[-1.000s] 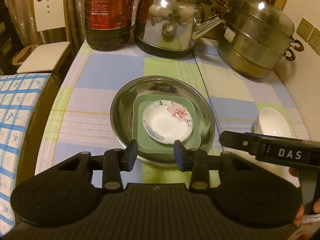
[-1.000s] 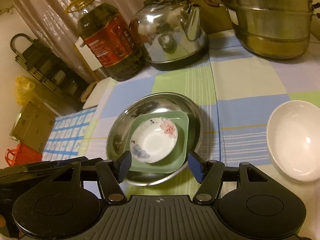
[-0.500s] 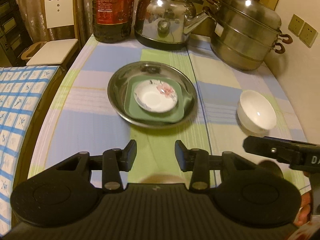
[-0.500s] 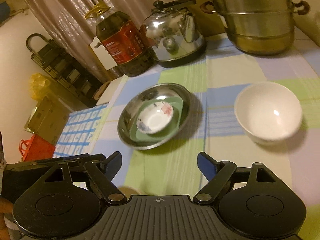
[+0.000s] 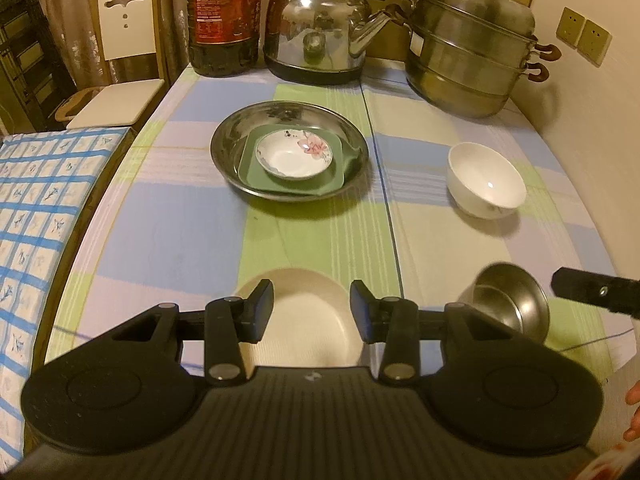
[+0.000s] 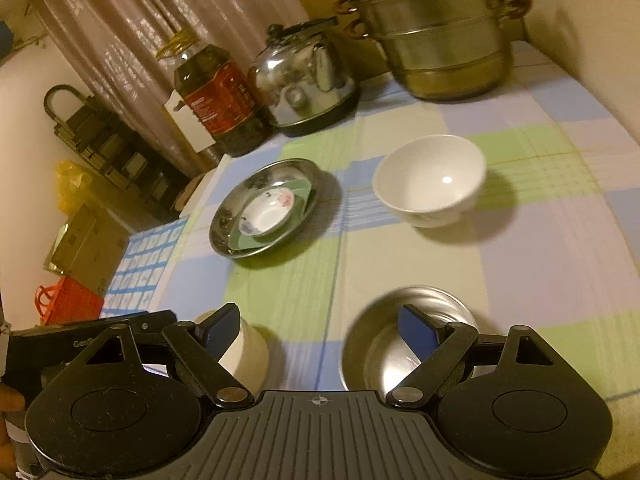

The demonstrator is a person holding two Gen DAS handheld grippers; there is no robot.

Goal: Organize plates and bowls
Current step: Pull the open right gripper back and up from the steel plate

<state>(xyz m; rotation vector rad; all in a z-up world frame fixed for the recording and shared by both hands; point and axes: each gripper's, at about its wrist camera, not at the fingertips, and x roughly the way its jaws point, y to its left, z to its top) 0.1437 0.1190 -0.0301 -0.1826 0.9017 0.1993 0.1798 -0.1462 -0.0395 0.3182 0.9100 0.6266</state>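
Three dishes already nest at twelve o'clock: floral saucer on green plate in steel basin. Left gripper and right gripper, jaws just widened, both empty. White bowl, steel bowl and, seemingly, a cream bowl remain loose.

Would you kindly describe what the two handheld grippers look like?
Both the left gripper and right gripper are matte black, with a ribbed body, two round discs, silver pivot pins and angled link arms ending in blue-faced pads.
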